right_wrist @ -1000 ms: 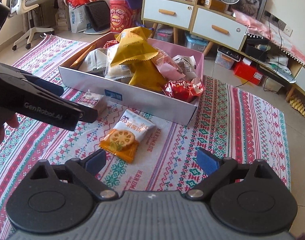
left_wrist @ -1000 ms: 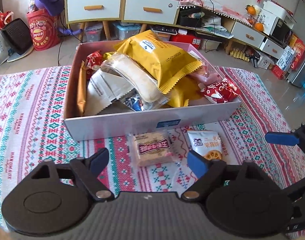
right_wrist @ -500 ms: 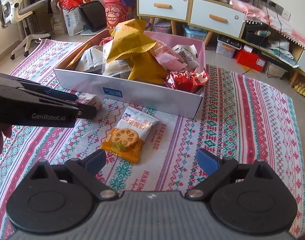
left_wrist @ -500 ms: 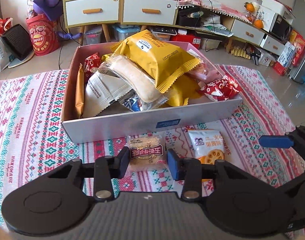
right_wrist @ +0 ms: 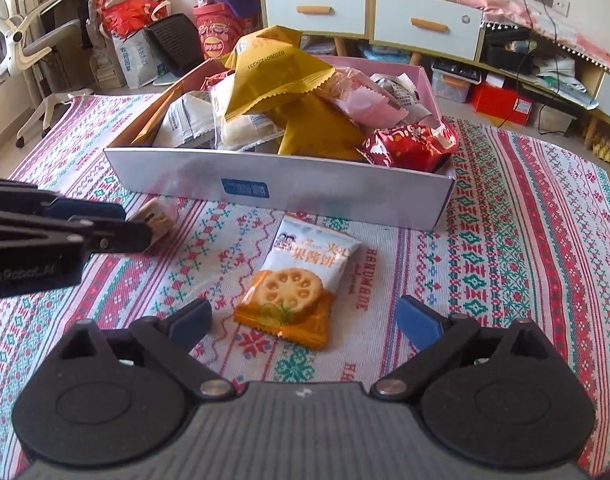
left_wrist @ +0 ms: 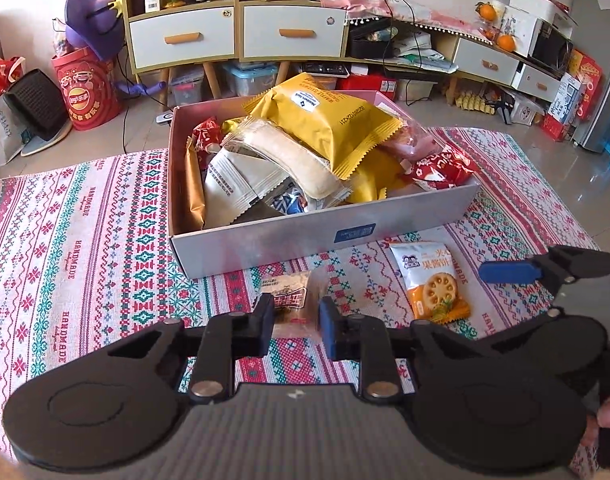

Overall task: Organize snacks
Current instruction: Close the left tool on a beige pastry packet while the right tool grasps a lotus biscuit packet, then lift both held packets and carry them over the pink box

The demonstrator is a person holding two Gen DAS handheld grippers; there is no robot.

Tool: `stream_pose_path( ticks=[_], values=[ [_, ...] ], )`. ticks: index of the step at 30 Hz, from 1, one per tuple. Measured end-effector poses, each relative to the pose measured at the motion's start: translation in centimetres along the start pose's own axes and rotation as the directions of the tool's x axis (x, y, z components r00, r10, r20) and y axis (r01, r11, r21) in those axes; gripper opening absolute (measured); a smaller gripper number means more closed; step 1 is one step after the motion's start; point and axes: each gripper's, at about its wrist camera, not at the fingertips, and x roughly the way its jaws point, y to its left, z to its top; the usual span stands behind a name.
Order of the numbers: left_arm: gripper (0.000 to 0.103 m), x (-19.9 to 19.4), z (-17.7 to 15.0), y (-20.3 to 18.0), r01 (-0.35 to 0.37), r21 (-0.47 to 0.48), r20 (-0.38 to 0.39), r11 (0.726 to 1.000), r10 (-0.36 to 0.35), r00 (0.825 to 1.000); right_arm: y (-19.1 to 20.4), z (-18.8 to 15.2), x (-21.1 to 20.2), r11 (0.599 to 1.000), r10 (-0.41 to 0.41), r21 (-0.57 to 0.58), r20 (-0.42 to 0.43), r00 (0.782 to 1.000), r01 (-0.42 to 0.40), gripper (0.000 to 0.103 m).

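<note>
Broadly, a red, white and teal woven cloth (left_wrist: 85, 240) covers the floor, and on it stands an open grey cardboard box (left_wrist: 289, 236) heaped with wrapped snacks, a big yellow crinkle-edged bag (left_wrist: 325, 120) on top. Two packets lie outside it, just before its near wall, so the step in hand appears to be gathering these last strays. The larger is a white-and-orange biscuit packet (right_wrist: 301, 280), flat on the cloth with its long axis running toward the box, white end nearest the wall, orange end toward the camera. The right gripper (right_wrist: 303, 320) hangs over that orange end with its jaws spread wide, either side of the packet and touching nothing. The smaller is a clear-wrapped brown cake (left_wrist: 291, 300), also lying lengthwise toward the box, though seen from the right wrist its far end looks tilted up a little. The left gripper (left_wrist: 293, 324) has just been closing, and its jaws now stand narrow around the cake's near end; the pads seem to pinch the wrapper, though contact is hard to confirm. The next move probably calls for a lift high enough to clear the box wall and a drop among the heaped snacks, while the right jaws need to sink and close across the biscuit packet's width.
</note>
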Motion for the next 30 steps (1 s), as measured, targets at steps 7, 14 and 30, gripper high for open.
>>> stream_pose_path(
  ticks=[7,14,30],
  values=[
    [0.060,0.5,-0.3,0.8,0.021,-0.040,-0.002,0.999,-0.021,1.000,-0.2,-0.3,-0.2,1.000,-0.027,-0.001,0.072,0.997,0.027,0.077],
    [0.063,2.2,0.0,1.3,0.040,-0.069,-0.046,0.997,-0.043,0.998,-0.1,-0.3,-0.4,1.000,-0.010,-0.028,0.100,0.995,0.013,0.053],
    [0.047,1.5,-0.6,0.4,0.016,-0.020,-0.051,1.000,-0.017,0.999,0.7,0.4,-1.2,0.998,0.048,-0.046,0.075,0.996,-0.045,0.035]
  ],
)
